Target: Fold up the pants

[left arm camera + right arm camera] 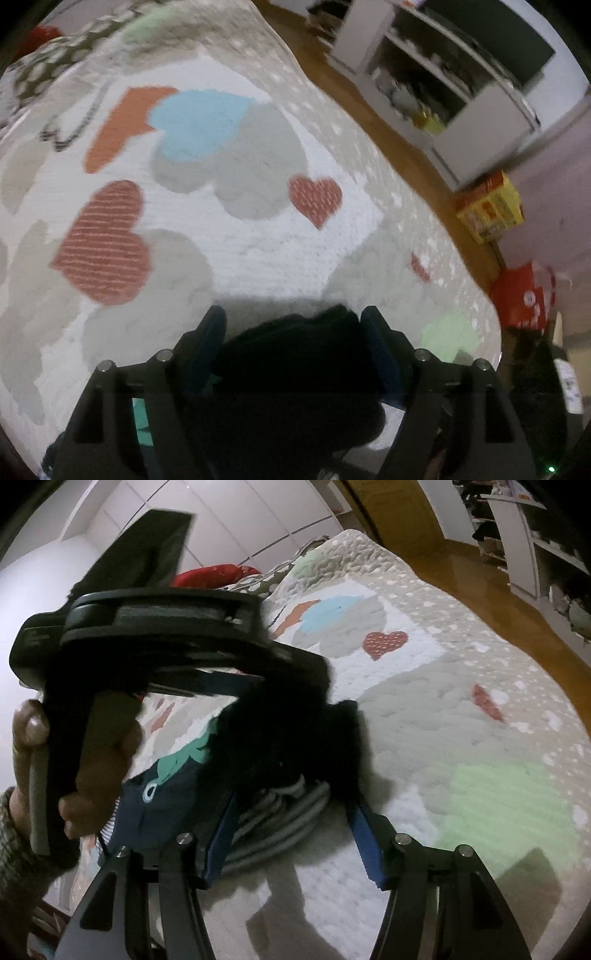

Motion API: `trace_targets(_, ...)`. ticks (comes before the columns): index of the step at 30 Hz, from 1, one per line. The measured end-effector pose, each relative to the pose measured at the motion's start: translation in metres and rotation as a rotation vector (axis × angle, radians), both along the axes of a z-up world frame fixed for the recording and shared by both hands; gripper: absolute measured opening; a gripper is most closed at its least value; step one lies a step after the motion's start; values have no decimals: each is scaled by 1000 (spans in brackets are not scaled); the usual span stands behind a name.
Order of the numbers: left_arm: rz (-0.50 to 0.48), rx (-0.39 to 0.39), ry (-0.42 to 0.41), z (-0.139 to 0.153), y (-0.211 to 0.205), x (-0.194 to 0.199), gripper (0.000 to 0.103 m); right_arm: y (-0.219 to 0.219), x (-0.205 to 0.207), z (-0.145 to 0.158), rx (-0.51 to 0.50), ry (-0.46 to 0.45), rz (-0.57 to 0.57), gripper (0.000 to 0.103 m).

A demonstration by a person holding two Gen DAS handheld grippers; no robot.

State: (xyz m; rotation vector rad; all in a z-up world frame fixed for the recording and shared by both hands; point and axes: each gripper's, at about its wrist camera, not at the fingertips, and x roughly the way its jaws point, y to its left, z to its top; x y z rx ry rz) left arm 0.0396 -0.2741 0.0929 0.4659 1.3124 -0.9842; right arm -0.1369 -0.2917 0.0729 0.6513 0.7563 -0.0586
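Note:
The black pants [295, 362] hang bunched between the blue-padded fingers of my left gripper [293, 321], which is shut on them above the quilted bed. In the right wrist view the same black bundle [288, 738] is held by the left gripper [295, 686], gripped by a person's hand at the left. My right gripper [291, 812] is open just below the bundle, its jaws standing wide apart on either side of the cloth's lower edge, not closed on it.
A heart-patterned quilt [258, 243] covers the bed. A stack of folded clothes [266, 827], striped grey and navy with green print, lies on the quilt under the grippers. A red pillow [218, 572] is at the head. Wooden floor, white shelves [454, 85] and boxes [491, 206] lie right.

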Motion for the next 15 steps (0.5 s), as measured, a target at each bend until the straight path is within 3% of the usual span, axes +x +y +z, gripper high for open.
trace_targets(1,-12,16,0,-4,-2,-3,72,1,3,0,2,-4,-5,64)
trace_targets(2,-26,27,-12,-6,-2,-5,65,2,8,-1,0,-9,-6,58)
trace_targets(3,-29,26,-25,-6,-2,-6,38,2,10,-1,-2,-7,-9,47)
trace_targets(4,-27,22,-27,-5,1,-7,29,2,13,-2,0,-2,-9,29)
trace_targets(8,20,-68,-62,18,25,-8,24,-3,16,0,81,-25,-16,22)
trace_targets(15,199,-265,-89,59,121,-1,24,36,28,40,-15,-90,96,22)
